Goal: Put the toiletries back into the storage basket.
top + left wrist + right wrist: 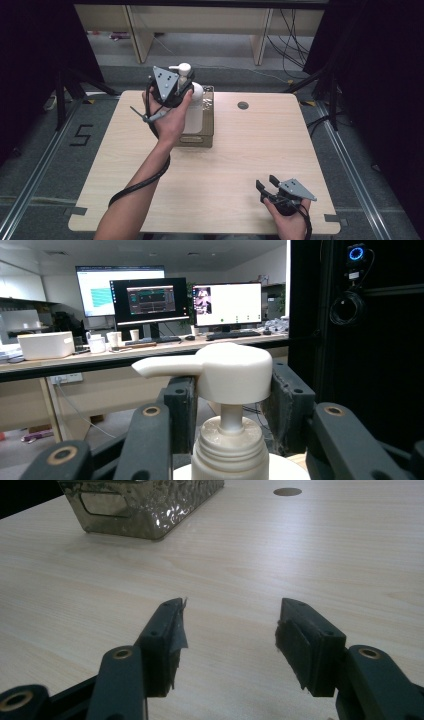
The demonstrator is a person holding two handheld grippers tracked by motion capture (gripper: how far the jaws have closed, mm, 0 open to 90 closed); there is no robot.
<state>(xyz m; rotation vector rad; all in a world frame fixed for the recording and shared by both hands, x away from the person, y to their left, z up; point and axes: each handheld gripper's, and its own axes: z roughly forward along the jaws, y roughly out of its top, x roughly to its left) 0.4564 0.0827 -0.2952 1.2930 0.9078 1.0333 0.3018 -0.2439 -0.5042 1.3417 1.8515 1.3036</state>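
Left gripper (pixel 230 405) clamped around the pump bottle's (pixel 227 450) neck, bottle upright over the tray (pixel 206 131).
Right gripper (pixel 227 640) rests spread wide and empty, well apart at the table's (pixel 240 165) near right.

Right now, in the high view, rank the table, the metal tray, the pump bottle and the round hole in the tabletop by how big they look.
Largest to smallest:
1. table
2. metal tray
3. pump bottle, partly hidden by the left gripper, so its place against the tray is unsure
4. round hole
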